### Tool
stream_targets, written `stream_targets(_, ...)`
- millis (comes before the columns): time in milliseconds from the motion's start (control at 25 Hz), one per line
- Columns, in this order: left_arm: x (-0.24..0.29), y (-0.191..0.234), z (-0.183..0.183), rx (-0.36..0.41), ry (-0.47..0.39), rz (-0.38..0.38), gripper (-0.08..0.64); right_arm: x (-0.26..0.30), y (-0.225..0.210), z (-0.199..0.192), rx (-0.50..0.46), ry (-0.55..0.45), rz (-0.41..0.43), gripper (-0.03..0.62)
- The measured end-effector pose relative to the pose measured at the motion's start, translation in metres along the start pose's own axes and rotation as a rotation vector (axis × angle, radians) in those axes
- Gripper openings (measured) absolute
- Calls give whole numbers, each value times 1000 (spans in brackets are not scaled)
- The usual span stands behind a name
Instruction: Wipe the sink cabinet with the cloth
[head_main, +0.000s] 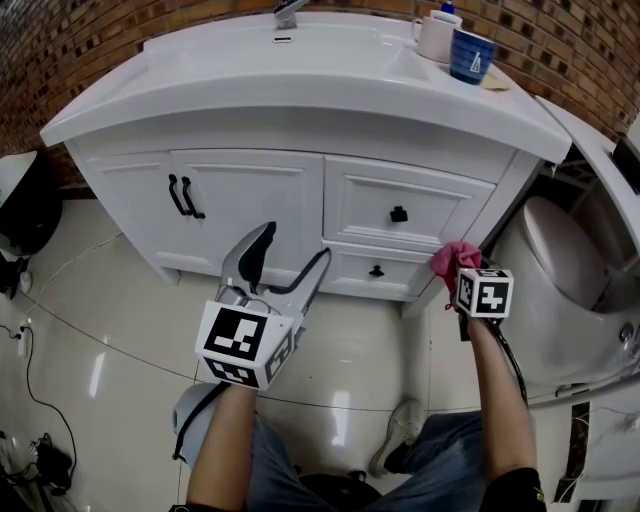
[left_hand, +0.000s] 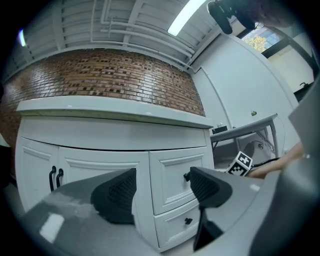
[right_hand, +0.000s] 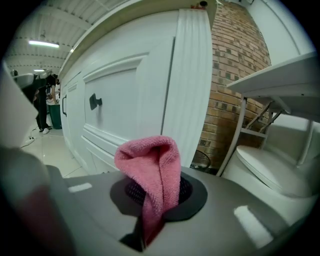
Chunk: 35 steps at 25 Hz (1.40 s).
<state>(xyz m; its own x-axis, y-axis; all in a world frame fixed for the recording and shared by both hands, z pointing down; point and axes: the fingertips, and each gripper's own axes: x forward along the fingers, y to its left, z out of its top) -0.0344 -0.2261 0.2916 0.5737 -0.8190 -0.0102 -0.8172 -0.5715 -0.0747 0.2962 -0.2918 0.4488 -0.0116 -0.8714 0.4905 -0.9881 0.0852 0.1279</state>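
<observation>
White sink cabinet (head_main: 250, 195) fills the upper half of the head view, its countertop (head_main: 300, 75) curving out over two doors on the left and two stacked drawers on the right. Brown brick wall (head_main: 80, 40) rises behind it, and pale glossy floor tiles (head_main: 110, 340) spread in front. A white toilet (head_main: 565, 265) stands just beside the cabinet's right end.

The left gripper (head_main: 295, 243) is held in front of the cabinet near the seam between the doors and the drawers. Its own view shows the left gripper's (left_hand: 162, 187) jaws well apart with nothing between them, only the drawer fronts beyond.

The right gripper (head_main: 458, 274) sits low at the cabinet's right corner post, beside the lower drawer (head_main: 375, 270). Its jaws are closed on the pink cloth (right_hand: 152, 170), which bunches up above the pads in a folded hump. Whether the cloth (head_main: 452, 258) touches the post cannot be told.

A white mug (head_main: 437, 37) and a blue cup (head_main: 471, 54) stand together at the countertop's right rear. Black handles (head_main: 185, 196) mark the doors, and a black knob (head_main: 398, 213) marks the upper drawer.
</observation>
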Motion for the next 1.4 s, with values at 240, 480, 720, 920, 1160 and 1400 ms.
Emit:
stream_targets(240,10,-1,-2,9,1,5,342,-32,76,34,-77,-136,235,41)
stream_targets(480,17,-1,-7,18,4,18,342,-91,113,80,-65,-367,287,41)
stream_targets(720,21,-8,-8,37,-4,24,342,-121,95,96,42,-506,195,41)
stream_targets(920,23,-15,-9,45,-6,19,341,-133,92,106,51,-564,174,41)
stream_targets(1160,24,-20,-10,53,-1,5,341,-131,90,110,45,-567,173,41)
stream_targets(1400,23,-20,-10,47,1,-1,341,-129,94,109,35,-566,175,41)
